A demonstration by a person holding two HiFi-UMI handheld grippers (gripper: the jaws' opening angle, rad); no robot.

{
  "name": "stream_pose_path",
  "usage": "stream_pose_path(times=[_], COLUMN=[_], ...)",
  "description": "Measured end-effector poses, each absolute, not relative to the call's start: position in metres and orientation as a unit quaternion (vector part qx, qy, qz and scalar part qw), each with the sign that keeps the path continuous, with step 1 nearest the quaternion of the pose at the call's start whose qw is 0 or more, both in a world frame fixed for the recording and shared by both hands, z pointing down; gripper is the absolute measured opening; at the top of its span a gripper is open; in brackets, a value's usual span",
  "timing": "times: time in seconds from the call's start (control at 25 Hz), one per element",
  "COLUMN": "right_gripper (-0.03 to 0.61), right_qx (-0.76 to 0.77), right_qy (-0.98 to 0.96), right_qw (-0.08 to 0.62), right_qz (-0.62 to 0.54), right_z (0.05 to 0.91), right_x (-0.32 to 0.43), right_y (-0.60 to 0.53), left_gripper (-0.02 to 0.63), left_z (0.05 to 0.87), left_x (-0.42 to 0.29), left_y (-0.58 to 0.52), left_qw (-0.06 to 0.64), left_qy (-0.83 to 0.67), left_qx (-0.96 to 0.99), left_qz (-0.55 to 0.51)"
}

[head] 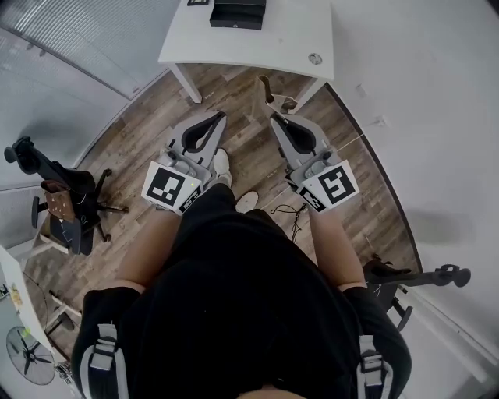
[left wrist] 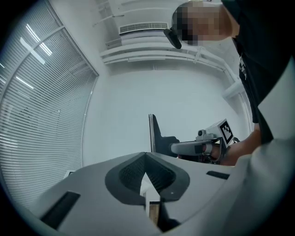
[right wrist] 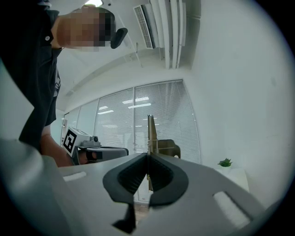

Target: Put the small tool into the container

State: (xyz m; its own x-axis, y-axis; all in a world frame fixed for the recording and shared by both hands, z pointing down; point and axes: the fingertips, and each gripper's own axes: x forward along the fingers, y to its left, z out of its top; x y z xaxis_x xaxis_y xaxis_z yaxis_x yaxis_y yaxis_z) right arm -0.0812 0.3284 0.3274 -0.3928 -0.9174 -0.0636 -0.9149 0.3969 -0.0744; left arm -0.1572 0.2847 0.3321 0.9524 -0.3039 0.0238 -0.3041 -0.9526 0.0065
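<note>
Near the table's [head: 257, 47] edge, right gripper [right wrist: 147, 159] grips the small tool [right wrist: 150, 130].

1. The head view is bright and evenly lit. Diffuse light covers the white rectangular table [head: 257, 47] and the grey-brown wood-plank floor [head: 148, 148].
2. Shadows there are soft: a dim band lies under the table and a faint grey smudge on the white wall [head: 437, 226].
3. Straight edges bow near the borders, as a wide lens bends them.
4. Both gripper views sit in a round frame with black corners.
5. In the left gripper view, bright streaks cross the white slatted window blinds [left wrist: 37, 92], and the pale room looks washed.
6. In the right gripper view, a ceiling lamp [right wrist: 93, 3] glares at the top edge. The thin metal tool [right wrist: 150, 131] clamped in the right gripper [right wrist: 147, 156] stands dark against lit glass.
7. The grey body of the left gripper [left wrist: 145, 156] is soft, close to its lens.
</note>
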Motion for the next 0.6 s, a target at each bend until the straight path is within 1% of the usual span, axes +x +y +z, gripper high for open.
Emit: stream_pose_path(times=[0.28, 0.6], right_gripper=[0.012, 0.012], right_qx=[-0.551, -0.555], right_qy=[0.834, 0.832], right_qw=[0.034, 0.021], right_qz=[-0.009, -0.013], right_z=[0.328, 0.334], right_x=[-0.068, -0.038], right_y=[0.312, 0.255], left_gripper=[0.008, 0.008], left_z=[0.332, 0.336], left_x=[-0.137, -0.102], left_y=[0.267, 0.21], left_qw=[0.003, 0.006], left_qy=[-0.147, -0.138], left_qx=[0.989, 0.99], left_qz=[0.004, 0.001])
